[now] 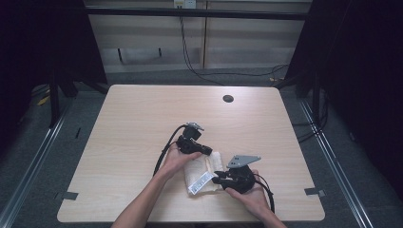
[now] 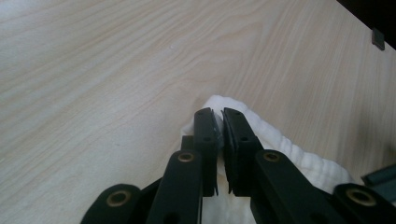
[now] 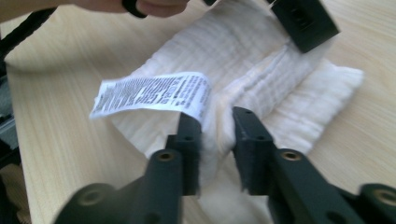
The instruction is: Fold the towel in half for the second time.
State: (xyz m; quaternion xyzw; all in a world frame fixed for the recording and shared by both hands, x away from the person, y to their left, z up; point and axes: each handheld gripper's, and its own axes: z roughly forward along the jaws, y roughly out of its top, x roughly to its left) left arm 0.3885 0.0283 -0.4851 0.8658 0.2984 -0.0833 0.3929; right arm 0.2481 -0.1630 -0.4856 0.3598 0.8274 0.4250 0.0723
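Note:
A folded white muslin cloth [image 1: 202, 167] lies on the wooden table [image 1: 142, 118] near its front edge, between both hands. A printed care label [image 1: 200, 183] sticks out at its near side. My left gripper [image 1: 208, 152] comes in from the left; its jaws [image 2: 219, 116] are pinched together on a corner of the cloth [image 2: 289, 149]. My right gripper [image 1: 216, 179] reaches in from the right. In the right gripper view its jaws [image 3: 217, 116] stand apart around a raised fold of the cloth [image 3: 243, 51], just beside the label [image 3: 149, 93], without pressing it.
A round cable hole [image 1: 228, 98] sits at the table's far right. Tape marks [image 1: 70, 195] lie by the front corners. The left gripper's black cable [image 1: 167, 142] loops over the table. Dark floor and cables surround the table.

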